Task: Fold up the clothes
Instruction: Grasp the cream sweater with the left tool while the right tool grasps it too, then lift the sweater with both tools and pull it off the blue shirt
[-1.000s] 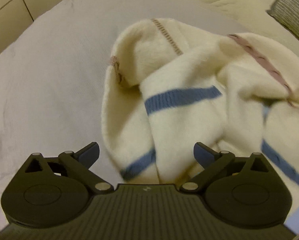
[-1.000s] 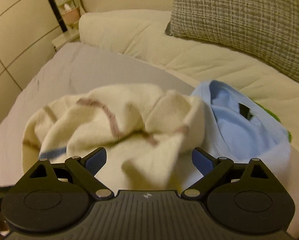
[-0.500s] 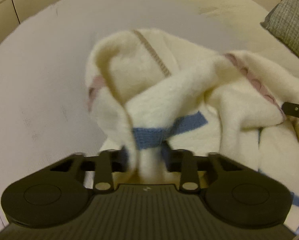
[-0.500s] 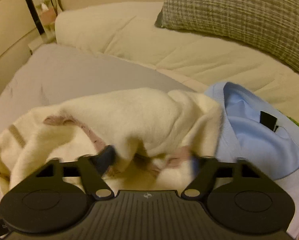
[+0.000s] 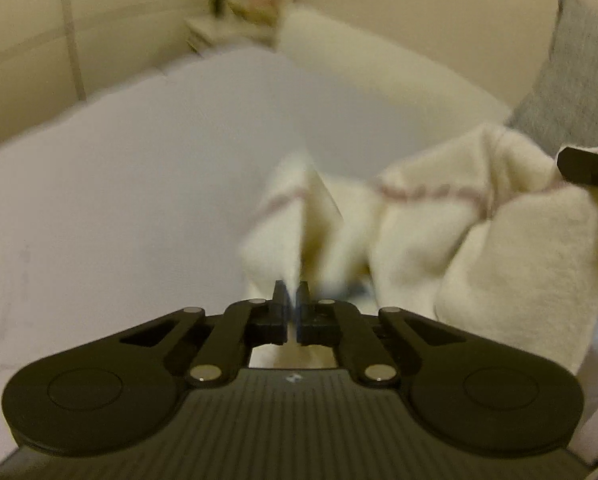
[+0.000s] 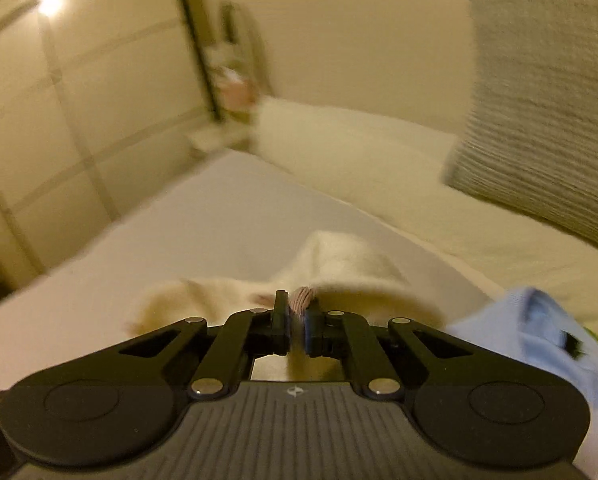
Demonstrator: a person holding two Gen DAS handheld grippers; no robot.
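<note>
- A pale grey bedsheet (image 5: 139, 184) spreads wide and bare to the left of the garment, running back to cream pillows (image 6: 359, 148) and a grey woven cushion (image 6: 539, 100) against the beige wall.
- A cream sweater (image 5: 479, 248) with pinkish stripes hangs bunched between both tools above the sheet; motion blur smears its left folds.
- A light blue garment (image 6: 531, 328) lies just right of the sweater, cut off by the frame edge.
- The left gripper (image 5: 292, 298) pinches a cream fold, fingers nearly together.
- The right gripper (image 6: 297, 312) clamps a pinkish ribbed hem, fingers narrow.
- Blurred shelving stands at the far corner.
</note>
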